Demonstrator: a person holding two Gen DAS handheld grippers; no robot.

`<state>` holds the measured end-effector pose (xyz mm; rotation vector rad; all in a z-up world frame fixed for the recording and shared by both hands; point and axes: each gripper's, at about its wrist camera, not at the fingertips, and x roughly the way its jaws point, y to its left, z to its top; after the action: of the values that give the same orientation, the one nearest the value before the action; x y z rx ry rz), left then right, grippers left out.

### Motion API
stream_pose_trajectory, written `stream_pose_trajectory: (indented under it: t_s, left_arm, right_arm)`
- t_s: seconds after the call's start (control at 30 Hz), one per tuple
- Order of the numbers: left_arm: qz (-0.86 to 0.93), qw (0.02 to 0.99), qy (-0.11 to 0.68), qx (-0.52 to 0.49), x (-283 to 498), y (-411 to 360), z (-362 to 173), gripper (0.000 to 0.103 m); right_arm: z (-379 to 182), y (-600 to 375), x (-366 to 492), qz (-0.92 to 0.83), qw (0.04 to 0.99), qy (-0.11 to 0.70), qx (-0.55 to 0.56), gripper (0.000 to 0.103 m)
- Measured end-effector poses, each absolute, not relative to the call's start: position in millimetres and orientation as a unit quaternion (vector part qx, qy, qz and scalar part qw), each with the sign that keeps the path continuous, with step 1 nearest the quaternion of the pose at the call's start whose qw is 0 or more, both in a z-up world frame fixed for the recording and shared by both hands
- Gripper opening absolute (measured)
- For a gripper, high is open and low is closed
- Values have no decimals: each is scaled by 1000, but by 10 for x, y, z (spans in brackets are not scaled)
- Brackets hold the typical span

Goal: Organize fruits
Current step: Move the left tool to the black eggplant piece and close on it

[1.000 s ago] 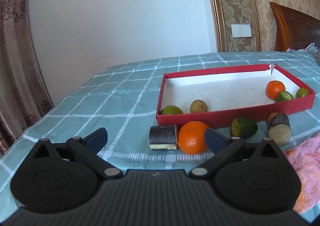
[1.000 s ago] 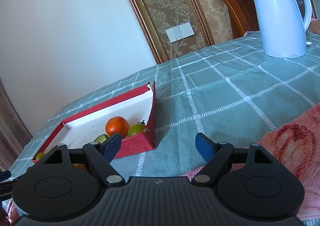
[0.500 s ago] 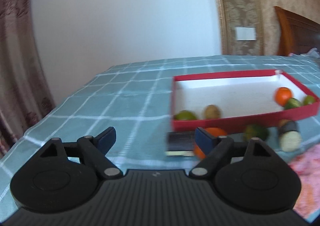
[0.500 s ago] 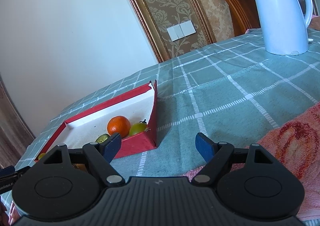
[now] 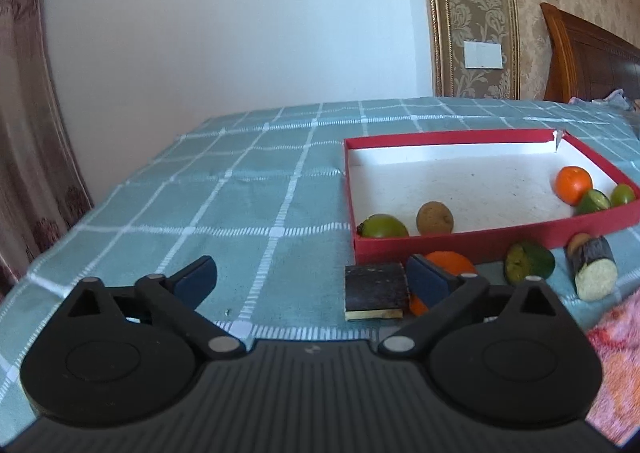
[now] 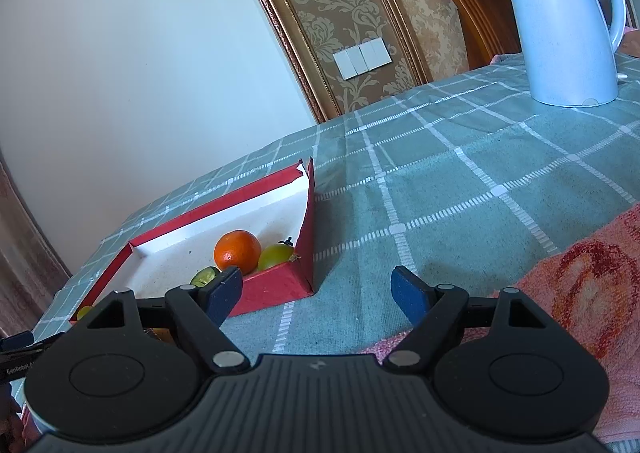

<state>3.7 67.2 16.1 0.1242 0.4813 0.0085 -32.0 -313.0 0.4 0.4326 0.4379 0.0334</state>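
My left hand-held gripper (image 5: 310, 277) hangs low over the bench (image 5: 224, 209) with its fingers spread wide and nothing between them. Its right fingertip (image 5: 426, 279) sits in front of a loose orange (image 5: 450, 261), with a dark sugarcane piece (image 5: 375, 289) just beside that orange. This view alone shows what lies outside the red tray (image 5: 480, 244): a half lime (image 5: 529, 262) and a second sugarcane piece (image 5: 593, 268) near the tray's front wall. Inside, a green fruit (image 5: 383, 225) and a brown fruit (image 5: 435, 217) sit at the left end.

My right hand-held gripper (image 6: 318, 291) is also spread apart and empty. Only its view takes in the white kettle (image 6: 560, 21) far across the checked cloth and the pink towel (image 6: 588, 273) close by. Both views catch the tray's orange (image 6: 237, 251).
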Motion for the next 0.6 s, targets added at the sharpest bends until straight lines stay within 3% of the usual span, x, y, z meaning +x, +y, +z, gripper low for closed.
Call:
stream_pose_trajectory:
  t_s: [0.1, 0.3, 0.6]
  left_arm:
    - [3, 965, 258, 45, 71, 732, 181, 102]
    - [-42, 960, 276, 8, 72, 841, 201, 84]
    - [-33, 954, 292, 61, 97, 908, 71, 79]
  right_arm:
    - [-2, -3134, -320, 16, 953, 216, 214, 82]
    - [-8, -3139, -315, 16, 952, 216, 215, 82]
    - [-25, -3150, -308, 16, 951, 217, 218, 82]
